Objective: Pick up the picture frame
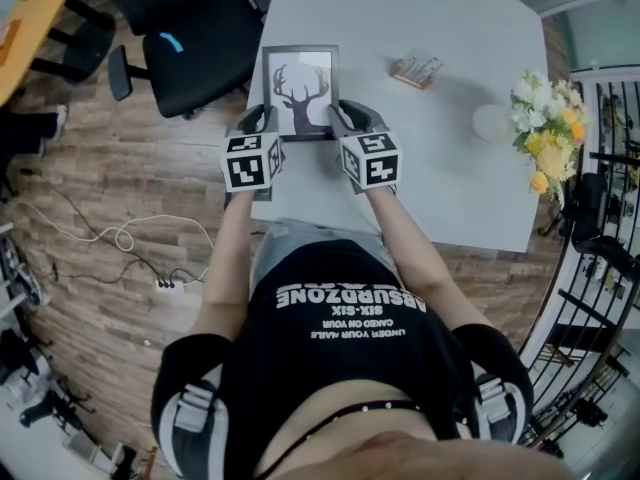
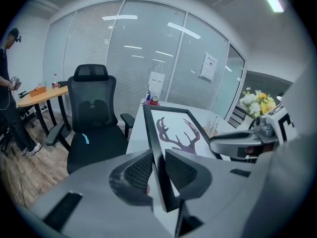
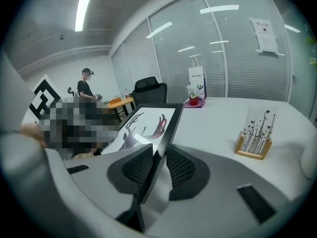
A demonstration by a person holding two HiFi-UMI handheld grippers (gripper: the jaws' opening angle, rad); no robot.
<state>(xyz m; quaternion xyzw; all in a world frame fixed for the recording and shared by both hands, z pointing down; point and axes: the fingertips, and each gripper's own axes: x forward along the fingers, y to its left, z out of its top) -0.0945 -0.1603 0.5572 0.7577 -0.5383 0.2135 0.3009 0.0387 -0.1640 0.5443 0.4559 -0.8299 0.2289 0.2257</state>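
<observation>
The pick-up looked well under way, with the grasp made and only the carrying-off left. The picture frame (image 1: pixel 300 90) sat at the upper centre of the head view, over the near edge of the white table (image 1: pixel 450 28) and held from both sides. The left gripper (image 1: pixel 258 123) had its jaws pinched on the frame's left side rail close to the near corner, the ribbed pads pressed on either face of the rail in the left gripper view. The right gripper (image 1: pixel 345 118) pinched the right side rail in the same way, at much the same height. Both gripper views showed the frame slanting above the tabletop, so it seemed to be carried by the jaws and not resting flat. Whether its far edge was fully clear of the table could not be told. The frame stood portrait-wise to the person, its long axis running away from them toward the top of the head view. Its glass faced up, and the deer's antlers pointed toward the far edge. What remained, by the look of it, was to bring the frame clear and keep it level between the two grips.
</observation>
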